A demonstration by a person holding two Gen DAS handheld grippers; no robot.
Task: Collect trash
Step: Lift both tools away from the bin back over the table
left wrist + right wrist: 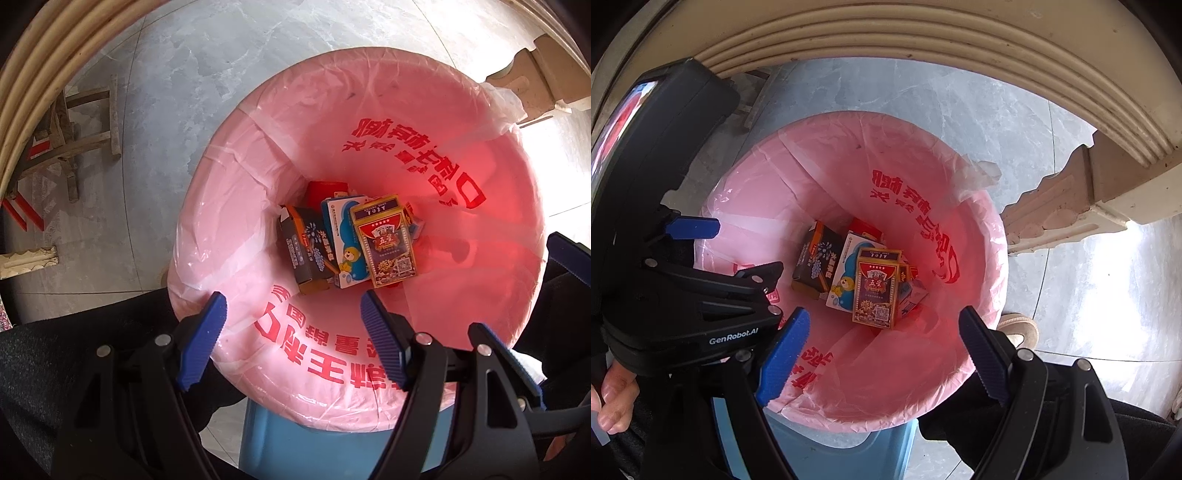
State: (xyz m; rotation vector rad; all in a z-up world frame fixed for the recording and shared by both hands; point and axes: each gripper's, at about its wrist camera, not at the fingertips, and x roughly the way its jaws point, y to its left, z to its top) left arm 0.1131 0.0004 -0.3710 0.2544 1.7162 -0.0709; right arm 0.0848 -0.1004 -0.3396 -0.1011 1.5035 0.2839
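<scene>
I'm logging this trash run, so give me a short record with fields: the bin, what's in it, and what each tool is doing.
bin: blue bin lined with a pink bag printed with red characters, standing on a grey tile floor
contents: card box on top; white and blue bear box beside it; dark box against the bag wall; red box partly hidden beneath
left tool: open, holding nothing, over the bin mouth
right tool: open, holding nothing, over the bin mouth
nearby: cream furniture edge

"GenRobot.AI" on left tool (733, 338)
</scene>
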